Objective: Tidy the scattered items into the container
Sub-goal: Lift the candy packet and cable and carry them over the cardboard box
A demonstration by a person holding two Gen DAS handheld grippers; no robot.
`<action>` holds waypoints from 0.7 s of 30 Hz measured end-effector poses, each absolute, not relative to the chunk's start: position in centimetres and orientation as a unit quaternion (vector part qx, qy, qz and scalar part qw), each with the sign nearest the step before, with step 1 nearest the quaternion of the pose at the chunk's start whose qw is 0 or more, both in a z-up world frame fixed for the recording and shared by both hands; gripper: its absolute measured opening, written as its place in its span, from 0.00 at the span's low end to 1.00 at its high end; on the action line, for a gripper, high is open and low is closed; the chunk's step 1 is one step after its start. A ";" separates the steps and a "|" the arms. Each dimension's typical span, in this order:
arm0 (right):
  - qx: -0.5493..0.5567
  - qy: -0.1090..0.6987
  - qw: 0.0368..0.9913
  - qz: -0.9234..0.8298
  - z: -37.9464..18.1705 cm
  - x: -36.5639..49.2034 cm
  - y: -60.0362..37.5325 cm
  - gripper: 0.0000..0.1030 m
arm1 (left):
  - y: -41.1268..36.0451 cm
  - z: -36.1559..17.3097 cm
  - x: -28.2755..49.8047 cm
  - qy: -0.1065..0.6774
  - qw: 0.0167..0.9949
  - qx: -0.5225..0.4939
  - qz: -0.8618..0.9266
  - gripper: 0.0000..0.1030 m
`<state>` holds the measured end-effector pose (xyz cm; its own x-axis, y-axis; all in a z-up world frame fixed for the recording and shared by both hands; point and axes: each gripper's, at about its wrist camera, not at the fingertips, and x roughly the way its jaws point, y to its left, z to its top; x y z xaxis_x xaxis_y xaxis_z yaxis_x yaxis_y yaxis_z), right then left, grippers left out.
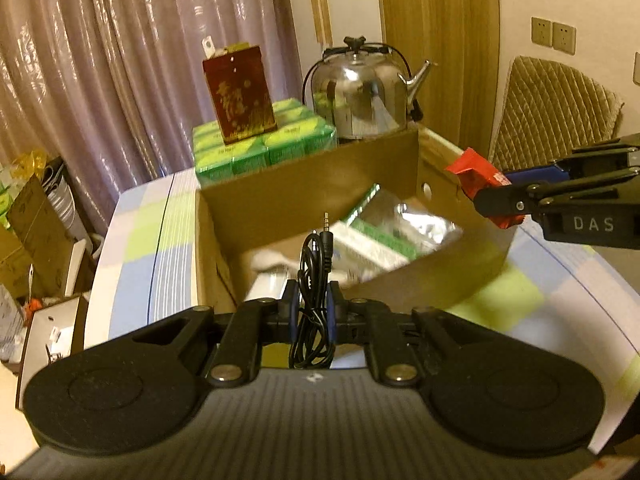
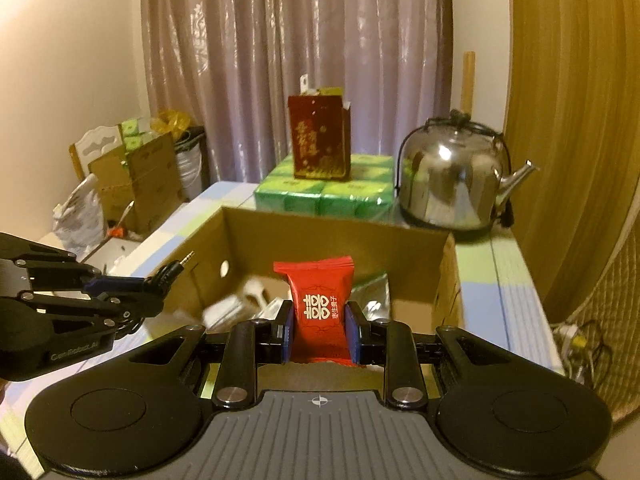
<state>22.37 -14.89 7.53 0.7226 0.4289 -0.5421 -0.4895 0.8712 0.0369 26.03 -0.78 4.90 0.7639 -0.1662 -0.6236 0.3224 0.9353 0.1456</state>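
Clamped in the left claw (image 1: 312, 300), a coiled black audio cable (image 1: 314, 280) hangs over the near edge of the open cardboard box (image 1: 304, 196), plug pointing up. Inside the box lie green-and-silver packets (image 1: 384, 232). Right of them, the right claw (image 2: 319, 320) grips a red candy packet (image 2: 319, 300) upright above the box, which sits on the checked counter (image 1: 140, 240).

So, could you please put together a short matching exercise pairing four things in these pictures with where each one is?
Things:
1. black cable
2. red packet
3. kettle
4. dark red box

Places:
A. on the green packs
B. in the right tongs
C. behind the cardboard box
D. in the left tongs

Pairs: 1-D, 2-B, 3-C, 4-A
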 end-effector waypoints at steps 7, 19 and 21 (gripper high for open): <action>-0.057 0.274 0.929 0.241 7.7 25.6 -14.4 0.23 | -1.5 5.2 28.9 0.313 0.932 0.121 -0.137 0.10; -0.048 0.291 0.926 0.235 5.6 29.5 -14.4 0.23 | -2.4 4.1 33.0 0.319 0.929 0.124 -0.140 0.10; -0.044 0.294 0.925 0.235 5.3 29.8 -14.5 0.23 | -2.5 4.0 33.4 0.318 0.929 0.124 -0.140 0.10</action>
